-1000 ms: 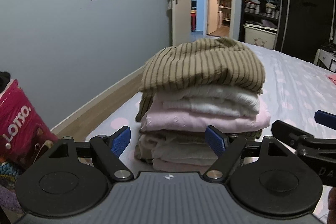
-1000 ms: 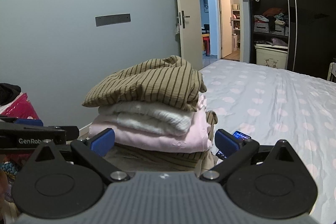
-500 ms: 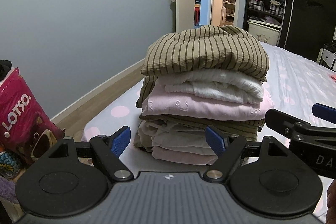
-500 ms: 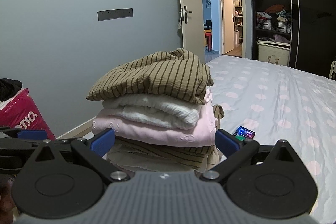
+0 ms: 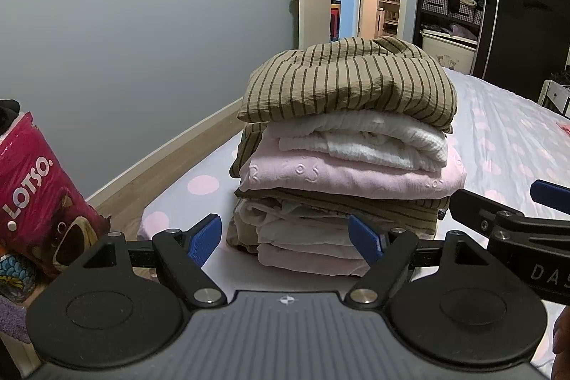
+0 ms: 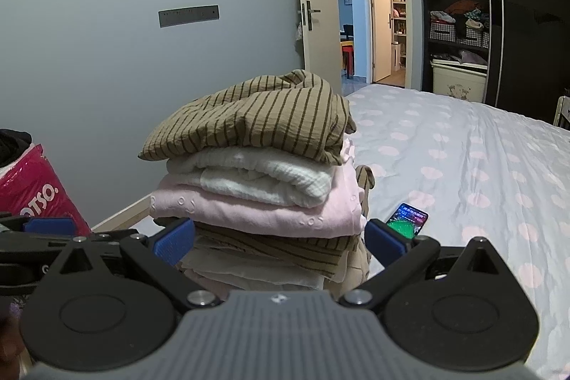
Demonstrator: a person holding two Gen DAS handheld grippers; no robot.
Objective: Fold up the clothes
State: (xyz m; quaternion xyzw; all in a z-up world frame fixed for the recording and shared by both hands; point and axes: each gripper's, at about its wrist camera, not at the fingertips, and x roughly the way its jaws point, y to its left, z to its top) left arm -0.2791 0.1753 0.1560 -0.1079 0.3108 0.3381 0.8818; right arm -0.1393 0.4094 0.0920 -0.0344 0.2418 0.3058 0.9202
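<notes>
Left wrist view: a tall stack of folded clothes (image 5: 343,166) stands at the near corner of a bed with a pale sheet dotted pink (image 5: 513,145), a tan garment with dark stripes (image 5: 349,84) crowning a white crinkled piece (image 5: 359,138) and a pale pink embossed one (image 5: 349,177), with more striped, cream and pink layers beneath. Everything in sight here already lies folded; no loose garment shows in either view, so whether more remains elsewhere cannot be told. The cloth looks soft and light, each layer limp by itself, and the pile leans slightly, so it would likely shift if nudged high up; a hold low down, on both sides of the bottom layers, looks the safest, while a single garment is best pinched at a folded edge. The left gripper (image 5: 286,239) hovers level just short of the pile's base, its blue-tipped fingers (image 5: 203,237) spread wide with nothing between them. The right gripper (image 6: 279,235), close alongside, likewise points at the lower layers, fingers parted and holding nothing. A lit phone (image 6: 408,219) lies on the sheet just beside the stack, and a magenta printed bag (image 5: 39,198) stands off the bed's corner.
</notes>
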